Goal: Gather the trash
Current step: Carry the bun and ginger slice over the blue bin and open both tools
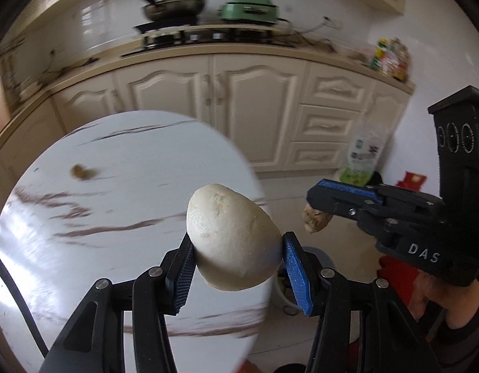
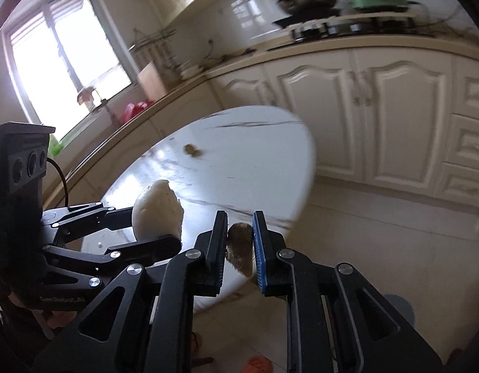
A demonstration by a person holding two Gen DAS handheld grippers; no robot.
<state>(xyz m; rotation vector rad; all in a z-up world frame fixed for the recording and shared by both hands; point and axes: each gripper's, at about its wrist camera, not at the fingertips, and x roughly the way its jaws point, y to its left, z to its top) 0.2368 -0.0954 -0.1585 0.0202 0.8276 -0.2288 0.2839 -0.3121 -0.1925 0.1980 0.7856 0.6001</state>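
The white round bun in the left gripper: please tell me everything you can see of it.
The white round bun looks soft and matte, like steamed dough, smooth with small dimples on top. In the right wrist view one side is ragged, as if bitten or torn. It is held in the air over the edge of the white marble-patterned round table, tilted, clamped between the blue-padded fingers of the left gripper. Nothing else touches it.

A white bun [image 1: 230, 239] and a brown scrap [image 2: 239, 245] are seen. The surface [image 1: 130, 161] is white, veined in dark grey. The left tongs [image 1: 238, 267] and right tongs [image 2: 239, 245] are black with blue pads. Cream cabinets [image 1: 239, 102] are shown.
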